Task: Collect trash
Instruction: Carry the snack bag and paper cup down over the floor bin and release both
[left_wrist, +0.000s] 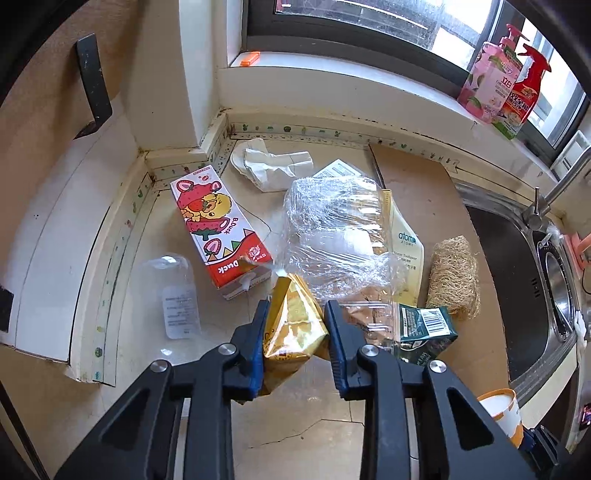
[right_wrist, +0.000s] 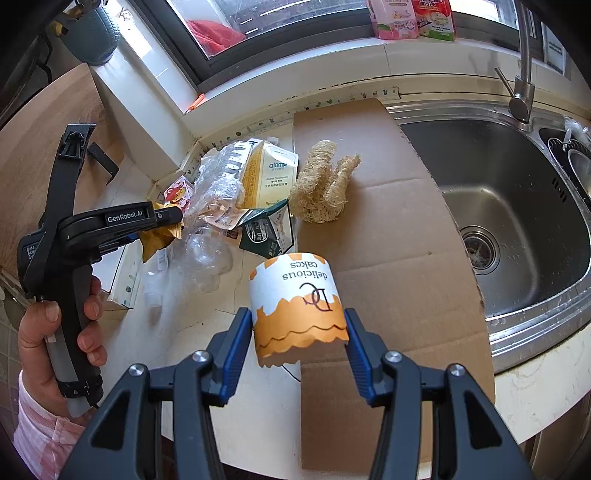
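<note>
My left gripper (left_wrist: 295, 332) clamped on gold foil wrapper (left_wrist: 291, 325); right gripper (right_wrist: 297, 332) carrying paper cake cup (right_wrist: 295, 306).
Wrapper sits at near edge of trash pile on counter (left_wrist: 303, 424), left of sink (right_wrist: 517, 206); foil looks light, crinkly, slick, so I'd grip it mid-body; cup is thin paper, crushable, held by its sides above the cardboard sheet (right_wrist: 388, 221); clear plastic film (left_wrist: 332, 229) behind the wrapper is floppy, probably needs bunching.

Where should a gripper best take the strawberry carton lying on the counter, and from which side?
Likely from above, across the two long edges near the middle of the strawberry carton. It lies flat, and the corner wall and clear plastic wrap crowd its ends.
</note>
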